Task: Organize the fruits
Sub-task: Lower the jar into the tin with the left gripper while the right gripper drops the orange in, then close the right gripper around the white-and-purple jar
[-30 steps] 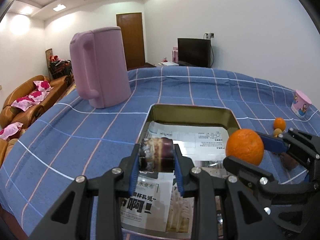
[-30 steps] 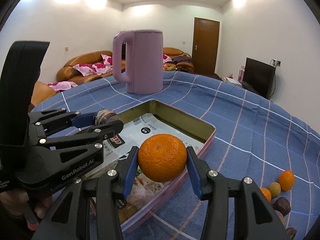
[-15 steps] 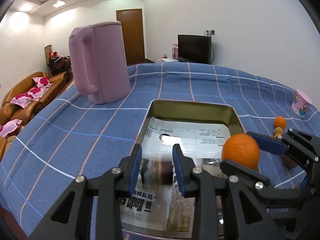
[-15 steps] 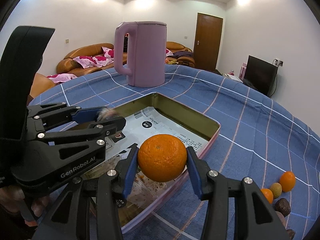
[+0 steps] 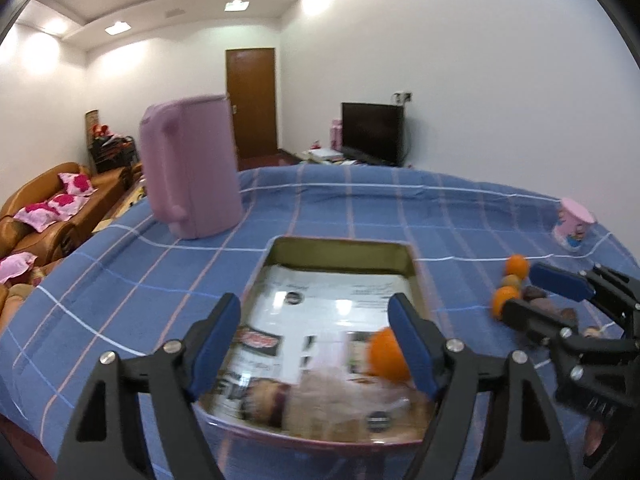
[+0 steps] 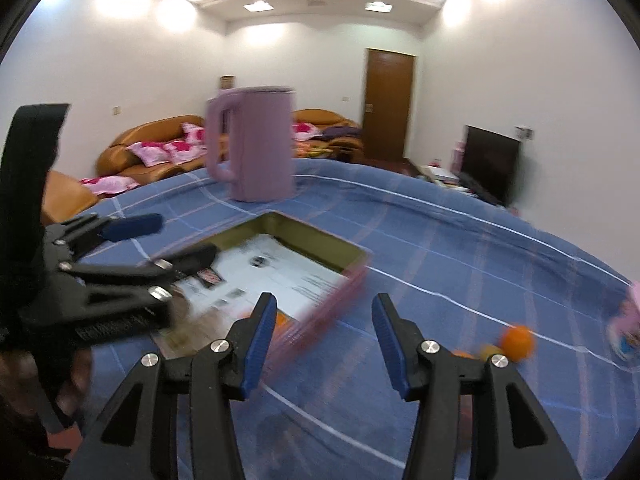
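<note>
Left gripper (image 5: 316, 344) just opened — right gripper (image 6: 322, 340) open, both empty.

Left gripper (image 5: 314, 344) and right gripper (image 6: 324, 338): matching black angular linkage frames with triangular cut-outs, silver round-headed screws at the pivots, and flat blue pads (image 5: 214, 344) lining the inner faces of both fingers.

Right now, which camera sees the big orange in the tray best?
The left wrist view: the big orange lies in the tray, blurred, partly behind a tool finger. The right wrist view shows only an orange sliver beside its tool's finger.
</note>
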The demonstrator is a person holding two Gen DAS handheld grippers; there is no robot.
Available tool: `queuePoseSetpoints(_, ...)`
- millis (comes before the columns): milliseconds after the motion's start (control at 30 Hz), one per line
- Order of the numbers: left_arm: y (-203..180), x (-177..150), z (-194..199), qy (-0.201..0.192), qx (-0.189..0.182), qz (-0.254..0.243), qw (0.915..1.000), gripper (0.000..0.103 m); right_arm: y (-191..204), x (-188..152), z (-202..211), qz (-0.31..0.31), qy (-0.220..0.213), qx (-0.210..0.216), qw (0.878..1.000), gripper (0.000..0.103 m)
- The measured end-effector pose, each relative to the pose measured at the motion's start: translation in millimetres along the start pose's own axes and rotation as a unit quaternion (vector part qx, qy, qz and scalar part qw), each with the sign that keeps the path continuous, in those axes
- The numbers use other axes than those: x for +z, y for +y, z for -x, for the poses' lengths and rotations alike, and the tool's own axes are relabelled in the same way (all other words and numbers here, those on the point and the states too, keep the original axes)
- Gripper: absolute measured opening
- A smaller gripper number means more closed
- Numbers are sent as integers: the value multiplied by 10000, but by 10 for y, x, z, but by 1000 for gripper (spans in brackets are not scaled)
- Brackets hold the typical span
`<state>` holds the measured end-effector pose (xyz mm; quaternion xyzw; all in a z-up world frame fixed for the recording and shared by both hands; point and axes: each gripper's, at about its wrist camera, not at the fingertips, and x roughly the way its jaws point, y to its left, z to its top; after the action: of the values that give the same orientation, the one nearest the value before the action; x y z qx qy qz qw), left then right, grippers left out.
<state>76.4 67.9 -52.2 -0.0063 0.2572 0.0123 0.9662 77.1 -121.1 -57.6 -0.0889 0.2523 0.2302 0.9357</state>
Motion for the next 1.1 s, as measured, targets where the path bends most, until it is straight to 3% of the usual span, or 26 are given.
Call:
queuePoseSetpoints(133,-315,5,54,43,-285,-209,9994,78,-466,-255,257,-420,266,-595,9970,52)
queuePoseSetpoints(367,-817,8,73,151,-700,-568,9958,79,-1027,-683,543,-901,772,-1129,9865,52)
queuePoseSetpoints(633,-1243,-72,-23,417,-899,-887,9911,79,-1172,-852,517,-1074,1112,-908,9838,52)
queuePoseSetpoints(967,-1457,-56,-111,576,-1059,-1031,9873,79,-1212,-985,374,-1117,1494,-747,9796,52)
queuePoseSetpoints(1033,-1494,-51,-141,626,-1087,-1034,9867,79,-1210,-980,390,-1123,1454,-685,9806,46)
queuePoseSetpoints(1100,-1536,-47,-165,691,-1166,-1015,9856,79,-1211,-962,413,-1126,1388,-694,9814,33)
